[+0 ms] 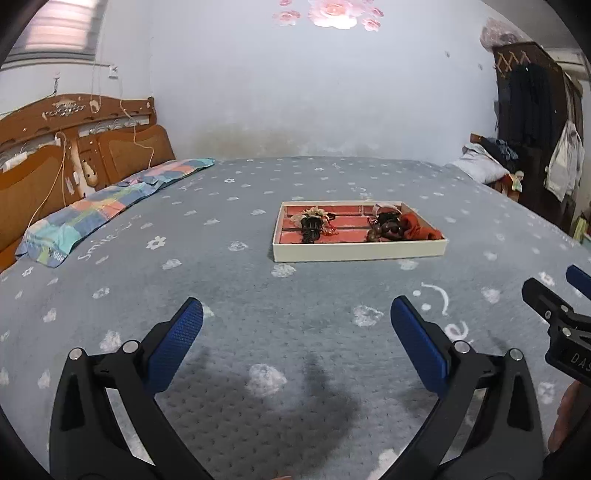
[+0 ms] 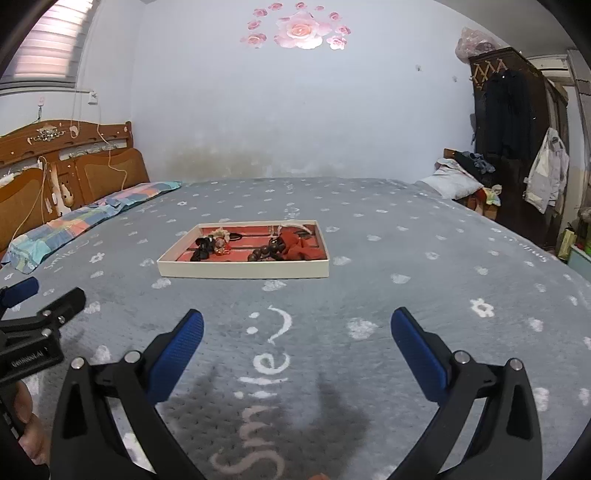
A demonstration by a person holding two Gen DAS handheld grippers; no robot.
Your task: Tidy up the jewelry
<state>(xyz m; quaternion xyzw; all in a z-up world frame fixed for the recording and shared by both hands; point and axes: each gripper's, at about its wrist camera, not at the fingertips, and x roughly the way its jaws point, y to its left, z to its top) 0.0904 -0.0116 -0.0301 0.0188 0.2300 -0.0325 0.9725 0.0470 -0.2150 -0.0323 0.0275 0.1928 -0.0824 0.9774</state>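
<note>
Nearest to the cameras, the left gripper (image 1: 295, 310) and the right gripper (image 2: 297, 321) both hover over the near part of the bed (image 1: 258, 406). Each one has its blue pads wide apart and nothing is between them. The two grippers are side by side: in the left wrist view the right one shows at the right edge, and in the right wrist view the left one shows at the left edge, with part of a hand (image 2: 27, 435) under it. Their dark shadows fall on the grey cover just below them.

The cover has white flower prints and the word "Smile" with a smiling face (image 2: 275, 321) printed near the right gripper.

Farther, about in the middle of the bed, lies a flat white tray (image 1: 360, 251) with a red lining. It is well apart from both grippers. Inside it, toward its left side, is a dark ornament (image 1: 312, 225) with a pale flower-like part on top. Toward its right side are brown beads (image 1: 386, 230), and just beside them, in the right corner, a red cloth (image 1: 419, 227). The small pieces are too small to tell exactly.

At the left edge of the bed lies a checked pillow (image 1: 107, 210), along the wooden headboard (image 1: 55, 147). At the far right corner is a white pillow (image 1: 480, 168). Behind the bed is a pale wall with rose stickers (image 2: 299, 29), and a dark wardrobe (image 2: 517, 147) stands on the right.
</note>
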